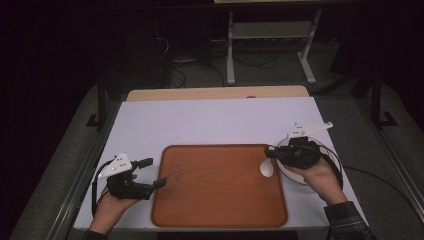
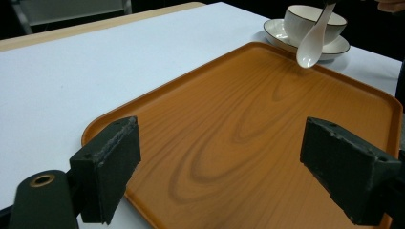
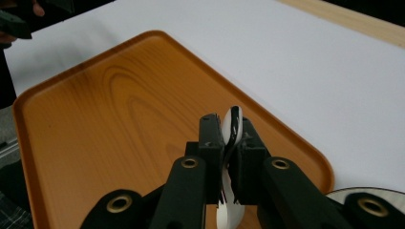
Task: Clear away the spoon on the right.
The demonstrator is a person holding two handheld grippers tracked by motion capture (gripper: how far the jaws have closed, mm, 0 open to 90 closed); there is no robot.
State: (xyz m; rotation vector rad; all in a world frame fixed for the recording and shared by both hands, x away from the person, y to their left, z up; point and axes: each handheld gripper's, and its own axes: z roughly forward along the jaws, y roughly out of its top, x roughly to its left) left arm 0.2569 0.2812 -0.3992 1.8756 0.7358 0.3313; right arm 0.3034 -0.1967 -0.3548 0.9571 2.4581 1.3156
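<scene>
A white ceramic spoon hangs bowl-down over the right edge of the wooden tray, held by its handle in my right gripper, which is shut on it. The right gripper view has the spoon pinched upright between the two jaws. In the left gripper view the spoon dangles in front of a white cup on its saucer. My left gripper is open at the tray's left edge, and its fingers straddle the tray with nothing between them.
The saucer lies on the white table cover just right of the tray, mostly under my right hand. A bare wooden strip runs along the table's far edge. Table legs and cables stand on the floor beyond.
</scene>
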